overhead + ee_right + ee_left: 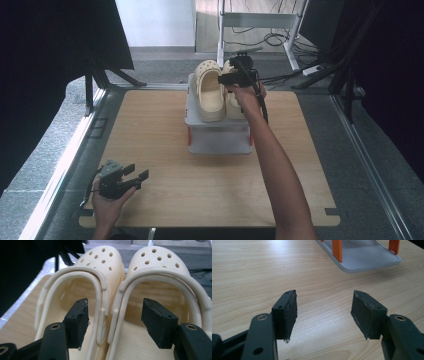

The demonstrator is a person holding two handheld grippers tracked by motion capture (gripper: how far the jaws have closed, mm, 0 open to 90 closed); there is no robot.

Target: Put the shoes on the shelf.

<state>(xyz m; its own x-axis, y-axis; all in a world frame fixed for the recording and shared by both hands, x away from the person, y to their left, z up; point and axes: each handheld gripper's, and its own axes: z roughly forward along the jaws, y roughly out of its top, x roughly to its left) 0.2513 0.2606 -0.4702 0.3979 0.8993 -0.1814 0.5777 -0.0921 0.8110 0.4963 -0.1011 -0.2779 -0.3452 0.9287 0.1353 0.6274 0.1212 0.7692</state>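
Two cream clogs side by side on top of grey rack, far-centre of table: left clog, right clog. R gripper wide open, nothing clamped, jaws straddling clogs' adjoining inner walls at heel end. L gripper wide open, empty, low over table near front-left corner.

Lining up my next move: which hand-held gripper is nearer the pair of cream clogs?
Right. The right hand-held gripper hangs open over the clogs on the rack; the left hand-held gripper sits open near the table's front-left corner.
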